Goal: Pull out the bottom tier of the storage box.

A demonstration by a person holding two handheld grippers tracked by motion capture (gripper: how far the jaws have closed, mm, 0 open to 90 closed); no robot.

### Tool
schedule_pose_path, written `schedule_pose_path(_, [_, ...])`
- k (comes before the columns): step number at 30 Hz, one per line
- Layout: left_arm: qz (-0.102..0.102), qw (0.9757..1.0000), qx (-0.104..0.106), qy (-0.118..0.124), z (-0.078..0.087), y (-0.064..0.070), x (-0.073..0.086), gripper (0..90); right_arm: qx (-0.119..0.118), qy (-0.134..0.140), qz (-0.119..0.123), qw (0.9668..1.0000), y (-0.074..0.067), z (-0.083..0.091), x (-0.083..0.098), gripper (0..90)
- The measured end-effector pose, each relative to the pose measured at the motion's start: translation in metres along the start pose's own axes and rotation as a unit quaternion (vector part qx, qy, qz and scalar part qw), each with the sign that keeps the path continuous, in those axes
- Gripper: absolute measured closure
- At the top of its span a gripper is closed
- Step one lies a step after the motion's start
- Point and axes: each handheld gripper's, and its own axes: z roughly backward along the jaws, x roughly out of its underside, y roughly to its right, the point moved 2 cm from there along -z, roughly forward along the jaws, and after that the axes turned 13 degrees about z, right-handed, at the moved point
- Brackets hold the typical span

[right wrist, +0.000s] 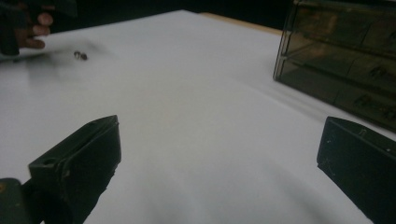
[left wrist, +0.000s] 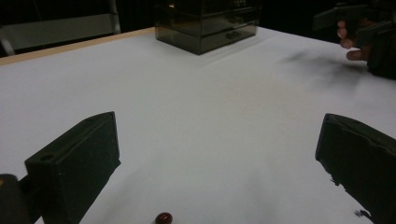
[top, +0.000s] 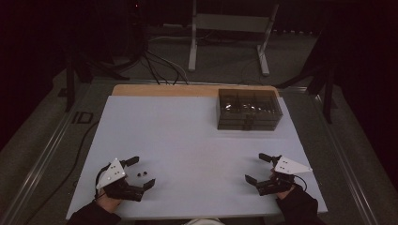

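A: From above, where do things sit?

B: Two small dark beads (top: 142, 174) lie on the white table (top: 187, 140), right between the jaws of the left gripper (top: 143, 173), near the table's front-left corner. The right gripper (top: 255, 168) rests near the front-right corner, well apart from them. A smoky drawer box (top: 249, 109) stands at the far right of the table.

A: What do the gripper views add?

B: The left gripper view shows one bead (left wrist: 164, 218) as reddish-brown and glossy, low between its own jaws; the high view is too small for that. It also catches the other hand's fingers (left wrist: 348, 43) wrapped round the right gripper across the table. The right gripper view shows the drawer fronts of the box (right wrist: 341, 65) up close, and the beads (right wrist: 80, 55) far off beside the left hand (right wrist: 32, 28).

A: And the grippers themselves?

B: Both are released, jaws spread wide, nothing pinched. The left one's jaws flank the beads without touching them.

A: How are the hands posed?

B: Each hand grips from behind, forearms entering from the near edge. Both grippers sit low over the table, pointing inward toward each other.
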Motion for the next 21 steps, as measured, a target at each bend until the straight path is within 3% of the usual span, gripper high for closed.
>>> schedule_pose_path(5, [-0.007,0.9999,0.008,0.001,0.0006,0.0028,-0.0009,0.9,-0.001,-0.005,0.003,1.0000,-0.0006,-0.0005,0.0015,0.0])
schedule_pose_path(8, [-0.009,0.9999,0.001,-0.003,0.0012,0.0036,0.0001,0.9,0.004,-0.010,0.012,0.9999,-0.0031,0.0004,0.0019,0.0])
schedule_pose_path(13, [-0.003,1.0000,0.005,-0.002,0.0029,0.0026,0.0007,0.9,0.001,-0.015,0.016,0.9998,-0.0076,-0.0015,-0.0008,0.0])
schedule_pose_path(18, [-0.007,0.9999,0.012,-0.008,0.0027,0.0027,0.0017,0.9,-0.008,-0.023,0.019,0.9995,-0.0080,-0.0028,0.0004,0.0])
schedule_pose_path(21, [-0.003,0.9998,0.018,-0.003,0.0043,0.0037,0.0017,0.9,-0.027,-0.022,0.014,0.9993,-0.0087,-0.0045,-0.0011,0.0])
